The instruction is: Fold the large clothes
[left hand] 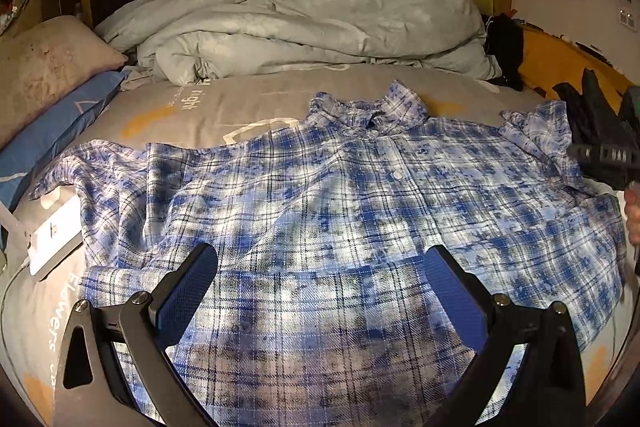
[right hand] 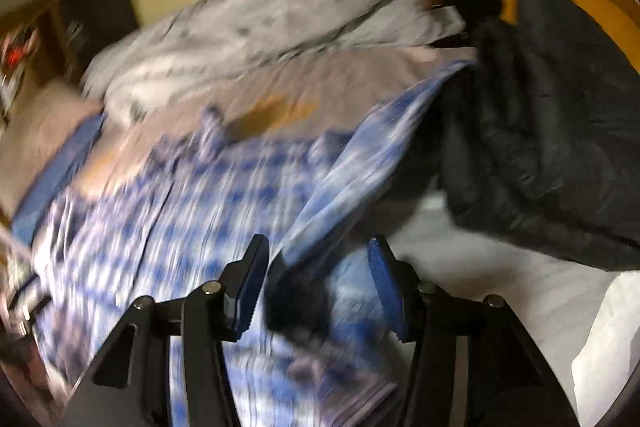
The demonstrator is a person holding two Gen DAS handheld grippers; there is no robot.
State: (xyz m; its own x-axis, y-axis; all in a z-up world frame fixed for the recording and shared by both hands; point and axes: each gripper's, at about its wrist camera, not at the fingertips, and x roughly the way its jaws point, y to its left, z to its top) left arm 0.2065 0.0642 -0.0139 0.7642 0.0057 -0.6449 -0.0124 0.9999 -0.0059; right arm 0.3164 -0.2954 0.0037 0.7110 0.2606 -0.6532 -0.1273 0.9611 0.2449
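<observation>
A blue and white plaid shirt (left hand: 320, 195) lies spread front-up on the grey bed sheet (left hand: 224, 107), collar toward the far side, sleeves out to both sides. My left gripper (left hand: 320, 267) is open and empty, hovering over the shirt's lower middle. The right wrist view is blurred by motion. There my right gripper (right hand: 316, 259) is open over the shirt's (right hand: 192, 211) right side, with a raised fold or sleeve (right hand: 360, 163) of the shirt between and just ahead of the fingers. The right gripper's body shows at the right edge of the left wrist view (left hand: 608, 159).
A crumpled grey duvet (left hand: 304, 27) fills the back of the bed. Pillows (left hand: 44, 79) lie at the left. A white device with a cable (left hand: 52, 239) sits on the sheet by the left sleeve. A dark jacket (right hand: 552, 131) lies at the right.
</observation>
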